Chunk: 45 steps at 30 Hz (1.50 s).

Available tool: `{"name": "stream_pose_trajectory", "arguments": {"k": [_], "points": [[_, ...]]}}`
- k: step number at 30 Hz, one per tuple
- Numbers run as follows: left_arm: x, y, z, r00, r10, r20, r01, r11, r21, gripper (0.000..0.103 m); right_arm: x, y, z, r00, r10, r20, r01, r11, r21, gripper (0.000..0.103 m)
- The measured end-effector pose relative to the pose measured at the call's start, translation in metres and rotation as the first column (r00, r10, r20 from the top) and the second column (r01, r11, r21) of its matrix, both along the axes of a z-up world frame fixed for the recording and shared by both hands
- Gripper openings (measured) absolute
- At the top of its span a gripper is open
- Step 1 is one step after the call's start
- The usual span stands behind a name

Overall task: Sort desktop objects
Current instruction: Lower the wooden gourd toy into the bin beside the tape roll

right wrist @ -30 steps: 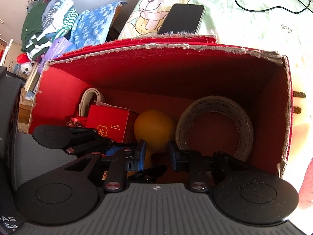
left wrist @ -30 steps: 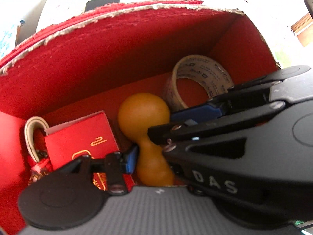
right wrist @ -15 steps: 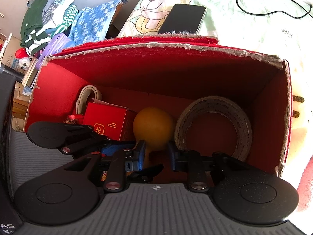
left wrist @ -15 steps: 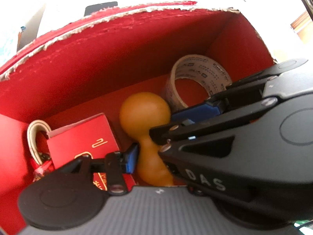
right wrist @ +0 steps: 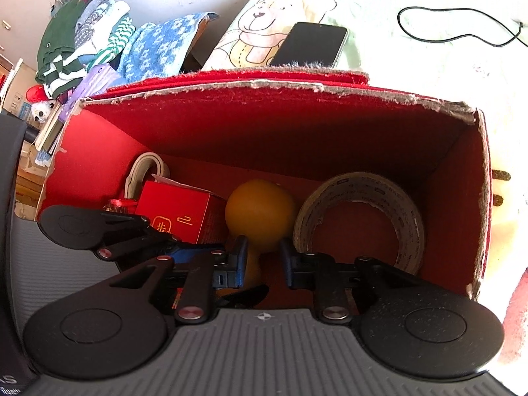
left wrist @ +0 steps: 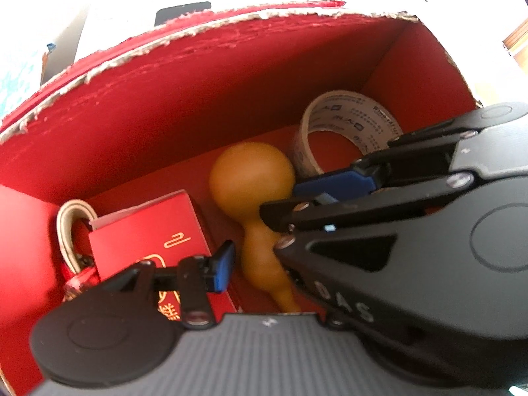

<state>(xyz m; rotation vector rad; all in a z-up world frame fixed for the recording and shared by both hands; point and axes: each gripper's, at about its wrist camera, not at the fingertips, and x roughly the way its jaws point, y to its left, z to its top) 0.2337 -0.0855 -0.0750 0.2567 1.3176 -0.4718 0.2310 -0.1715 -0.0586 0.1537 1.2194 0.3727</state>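
Note:
An orange gourd (left wrist: pixel 252 178) (right wrist: pixel 260 211) lies inside the red cardboard box (left wrist: pixel 198 99) (right wrist: pixel 264 84), between a small red carton (left wrist: pixel 148 241) (right wrist: pixel 178 208) and a big tape roll (left wrist: pixel 346 115) (right wrist: pixel 409 217). My left gripper (left wrist: pixel 260 270) straddles the gourd's lower part. Its jaws are opening, and the blue left pad (left wrist: pixel 222 270) stands clear of the gourd. Its other finger is hidden behind the right gripper (left wrist: pixel 283 203). My right gripper (right wrist: pixel 263 260) reaches in from the right with its jaws closing. Both its pads sit against the gourd's narrow waist.
A second, smaller tape roll (right wrist: pixel 145 168) and a red trinket (right wrist: pixel 122 204) sit in the box's left corner. Behind the box lie a phone (right wrist: pixel 310 44), a black cable (right wrist: pixel 455 13) and a bear-print cloth (right wrist: pixel 260 29). Folded clothes (right wrist: pixel 99 33) pile up at the far left.
The left gripper's blue pad has drawn away from the gourd. The right gripper's fingers have come closer together around the gourd's waist. The gourd has stayed where it was.

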Motion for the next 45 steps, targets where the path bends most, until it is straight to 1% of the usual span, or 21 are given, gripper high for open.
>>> {"name": "stream_pose_trajectory", "arguments": {"k": [8,9,11,15,18,27,30,32,39,40,44,45], "points": [[0.002,-0.007,-0.003,1.000,0.000,0.004,-0.001,1.000,0.011,0.044,-0.002,0.000,0.000,1.000,-0.024,0.014,0.024,1.000,-0.009,0.018],[0.005,-0.015,-0.011,1.000,0.001,0.003,-0.001,1.000,0.011,0.045,-0.002,0.000,0.000,1.000,-0.026,0.015,0.026,1.000,-0.008,0.018],[0.005,-0.017,-0.012,1.000,0.002,0.003,-0.002,1.000,0.011,0.047,-0.002,0.000,0.000,0.999,-0.028,0.016,0.028,1.000,-0.006,0.018],[0.006,-0.012,-0.017,1.000,0.000,0.002,0.000,1.000,0.008,0.048,-0.002,-0.001,-0.002,1.000,-0.027,0.008,0.027,1.000,0.014,0.019],[0.006,-0.011,-0.017,1.000,-0.001,0.003,0.001,1.000,0.002,0.050,-0.001,-0.003,-0.003,1.000,-0.014,-0.004,0.014,0.998,0.055,0.017],[0.007,-0.014,-0.018,1.000,-0.001,0.025,0.001,1.000,0.002,0.051,-0.002,-0.003,-0.001,1.000,-0.013,0.000,0.013,0.997,0.081,0.015],[0.007,-0.014,-0.021,1.000,0.003,0.028,-0.003,1.000,0.002,0.051,-0.002,-0.003,-0.001,1.000,-0.020,0.000,0.020,0.997,0.078,0.016],[0.006,-0.013,-0.028,1.000,0.005,0.027,-0.005,1.000,-0.003,0.051,-0.001,-0.003,-0.001,1.000,-0.026,0.000,0.026,0.997,0.073,0.017],[0.008,-0.014,-0.034,0.999,0.011,0.044,-0.011,1.000,-0.006,0.051,-0.002,-0.003,-0.001,0.999,-0.045,0.015,0.044,0.998,0.044,0.017],[-0.002,-0.001,-0.025,0.999,0.013,0.044,-0.013,1.000,-0.008,0.051,-0.001,-0.003,-0.001,0.999,-0.047,0.013,0.046,0.998,0.039,0.017],[0.000,0.005,-0.027,0.999,0.031,0.037,-0.030,0.999,-0.016,0.052,0.001,-0.003,-0.002,0.999,-0.053,0.008,0.053,0.998,0.024,0.017],[0.000,0.004,-0.022,0.999,0.034,0.035,-0.034,0.999,-0.018,0.052,0.001,-0.003,-0.002,0.998,-0.054,0.009,0.054,0.998,0.022,0.017]]}}
